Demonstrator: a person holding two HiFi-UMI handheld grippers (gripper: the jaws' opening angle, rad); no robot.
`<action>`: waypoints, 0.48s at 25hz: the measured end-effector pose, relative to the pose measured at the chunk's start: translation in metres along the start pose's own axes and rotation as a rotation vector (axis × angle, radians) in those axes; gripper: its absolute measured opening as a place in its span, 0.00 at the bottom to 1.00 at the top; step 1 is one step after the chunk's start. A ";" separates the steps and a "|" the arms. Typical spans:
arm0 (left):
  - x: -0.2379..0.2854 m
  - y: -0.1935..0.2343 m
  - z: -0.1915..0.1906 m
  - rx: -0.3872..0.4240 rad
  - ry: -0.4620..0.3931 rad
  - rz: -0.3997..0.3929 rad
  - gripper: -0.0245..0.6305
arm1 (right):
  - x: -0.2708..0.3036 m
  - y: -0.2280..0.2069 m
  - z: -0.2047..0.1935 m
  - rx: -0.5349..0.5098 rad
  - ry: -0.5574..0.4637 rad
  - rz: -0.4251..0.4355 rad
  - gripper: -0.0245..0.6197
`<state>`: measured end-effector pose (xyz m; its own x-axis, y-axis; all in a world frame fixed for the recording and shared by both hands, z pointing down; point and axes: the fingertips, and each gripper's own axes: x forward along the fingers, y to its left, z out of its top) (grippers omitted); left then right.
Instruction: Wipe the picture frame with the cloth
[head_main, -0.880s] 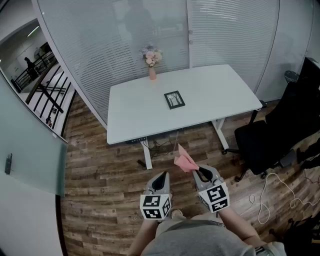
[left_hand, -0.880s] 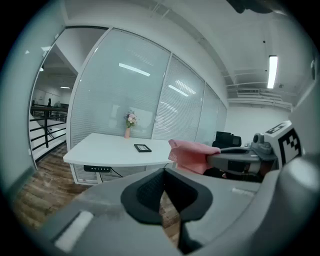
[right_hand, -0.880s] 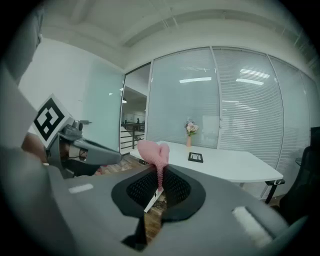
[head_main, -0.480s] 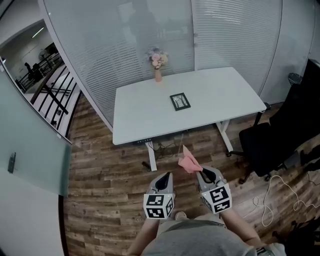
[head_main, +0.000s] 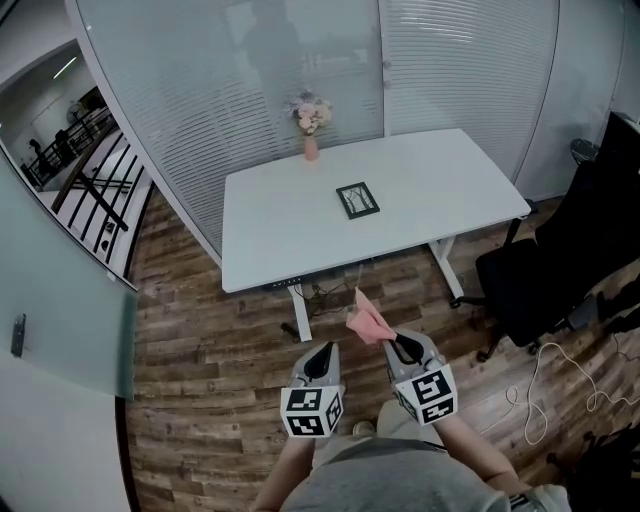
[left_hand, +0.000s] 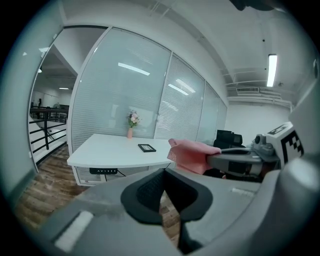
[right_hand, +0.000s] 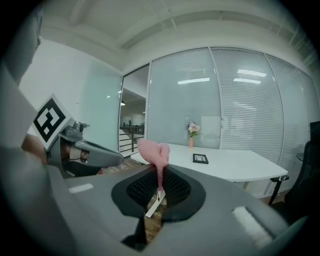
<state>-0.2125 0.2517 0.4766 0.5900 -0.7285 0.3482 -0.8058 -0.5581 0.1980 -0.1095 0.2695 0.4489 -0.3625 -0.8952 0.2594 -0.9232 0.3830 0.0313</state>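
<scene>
A small black picture frame (head_main: 357, 200) lies flat near the middle of the white table (head_main: 280, 230); it also shows in the left gripper view (left_hand: 147, 147) and the right gripper view (right_hand: 200, 158). My right gripper (head_main: 398, 345) is shut on a pink cloth (head_main: 367, 320), which sticks up from its jaws (right_hand: 154, 152) and appears beside the left gripper (left_hand: 190, 154). My left gripper (head_main: 321, 362) is shut with nothing in it. Both grippers hang over the wooden floor, well short of the table.
A pink vase of flowers (head_main: 309, 117) stands at the table's back edge. A black office chair (head_main: 560, 260) sits to the right, with white cable (head_main: 555, 385) on the floor. Glass partition walls (head_main: 250, 80) run behind the table.
The view has swayed slightly, so the table sits a little differently in the picture. Both grippers hold the same pose, the cloth still in the right one.
</scene>
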 end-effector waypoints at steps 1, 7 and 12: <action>0.002 0.002 0.000 -0.003 0.001 0.002 0.04 | 0.002 -0.001 0.000 0.001 0.001 -0.001 0.06; 0.022 0.013 0.003 -0.010 0.001 0.020 0.04 | 0.020 -0.012 -0.002 0.009 0.013 0.006 0.06; 0.057 0.025 0.021 -0.025 -0.015 0.051 0.04 | 0.050 -0.042 0.003 0.007 0.020 0.026 0.06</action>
<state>-0.1980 0.1884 0.4821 0.5483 -0.7618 0.3451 -0.8360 -0.5097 0.2031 -0.0895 0.2075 0.4573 -0.3834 -0.8804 0.2790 -0.9146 0.4040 0.0179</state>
